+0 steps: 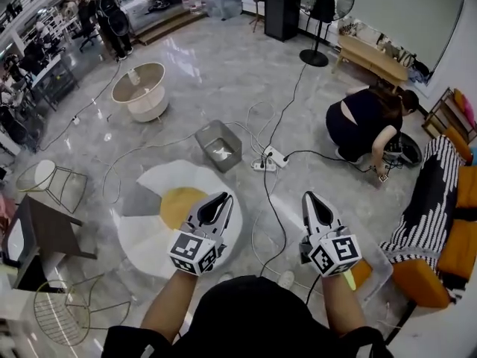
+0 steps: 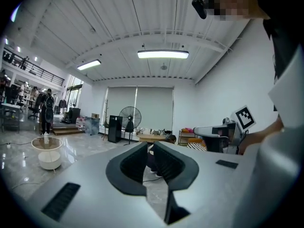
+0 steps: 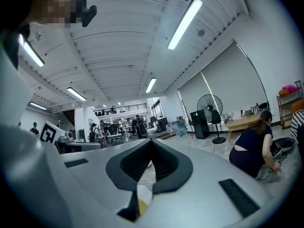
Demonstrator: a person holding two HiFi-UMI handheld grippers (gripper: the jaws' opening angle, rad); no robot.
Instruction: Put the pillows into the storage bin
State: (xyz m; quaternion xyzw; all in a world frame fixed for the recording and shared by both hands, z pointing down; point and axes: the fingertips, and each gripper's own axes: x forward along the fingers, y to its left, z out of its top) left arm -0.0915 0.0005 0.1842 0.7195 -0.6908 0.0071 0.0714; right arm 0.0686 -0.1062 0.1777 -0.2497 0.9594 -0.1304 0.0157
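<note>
In the head view both grippers are held out level over the floor, empty. My left gripper [image 1: 223, 198] is shut with nothing between its jaws; in its own view the tips [image 2: 150, 144] nearly touch. My right gripper [image 1: 308, 196] is shut too, its jaws [image 3: 151, 140] pressed together and empty. Orange pillows [image 1: 458, 248] lie on the sofa at the right edge, next to a black-and-white striped cover [image 1: 425, 200]. A grey open bin [image 1: 218, 145] stands on the floor ahead. A clear plastic box [image 1: 370, 265] sits just right of my right hand.
A person [image 1: 369, 125] crouches on the floor at the right front. A power strip [image 1: 270, 156] and cables run across the tiles. Below my left gripper lies a round white, grey and yellow rug [image 1: 160, 207]. A round table [image 1: 139, 88], wire chairs [image 1: 56, 181] and a fan [image 1: 324, 6] stand around.
</note>
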